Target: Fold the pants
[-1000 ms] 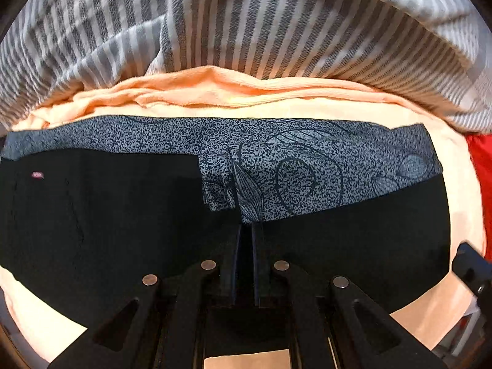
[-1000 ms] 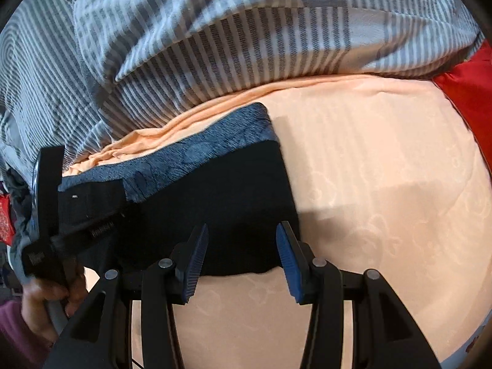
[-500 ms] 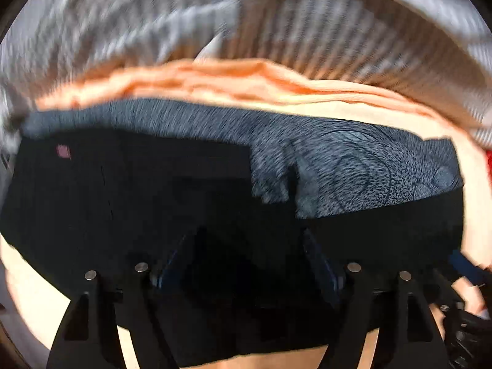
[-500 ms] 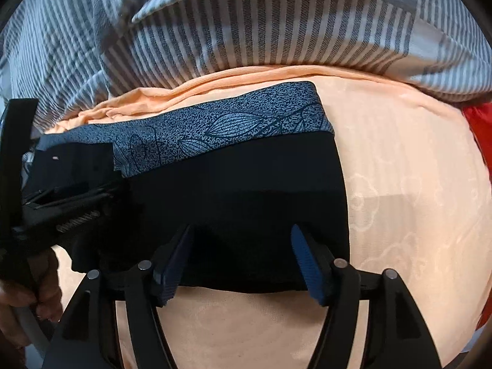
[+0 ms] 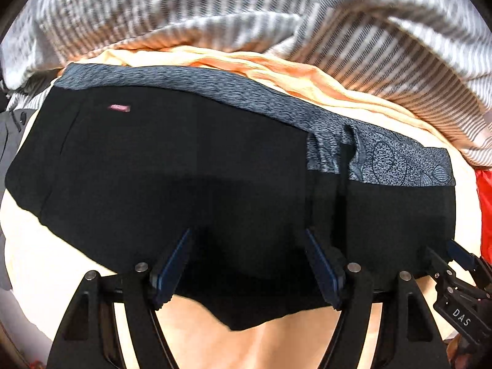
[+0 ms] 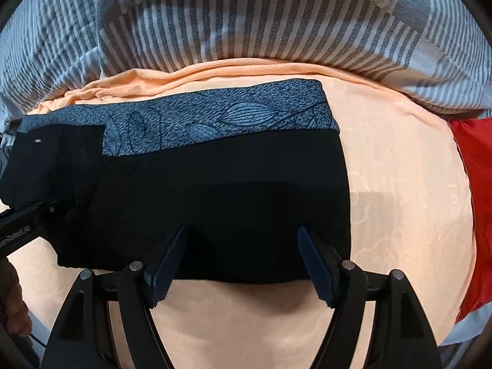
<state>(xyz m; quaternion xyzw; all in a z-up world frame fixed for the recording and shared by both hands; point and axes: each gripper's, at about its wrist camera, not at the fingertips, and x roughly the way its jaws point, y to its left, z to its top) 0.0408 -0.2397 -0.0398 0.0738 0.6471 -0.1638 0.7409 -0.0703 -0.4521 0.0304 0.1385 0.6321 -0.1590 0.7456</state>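
The black pants [image 5: 190,166] with a grey leaf-patterned band [image 5: 396,163] lie folded flat across the peach bedsheet [image 5: 276,341]; they also show in the right wrist view [image 6: 221,196]. My left gripper [image 5: 247,264] is open, its fingers over the near hem of the pants, holding nothing. My right gripper [image 6: 243,261] is open over the near right edge of the pants, empty. It shows at the lower right of the left wrist view [image 5: 461,279]. The left gripper's body shows at the left edge of the right wrist view [image 6: 21,221].
A grey-and-white striped duvet [image 6: 261,27] is bunched along the far side of the bed. A red cloth [image 6: 473,190] lies at the right edge. The peach sheet [image 6: 399,184] lies bare to the right of the pants.
My left gripper has opened, letting go of the pants fabric, and shifted left. My right gripper has moved forward over the pants' near edge. The pants lie flat.
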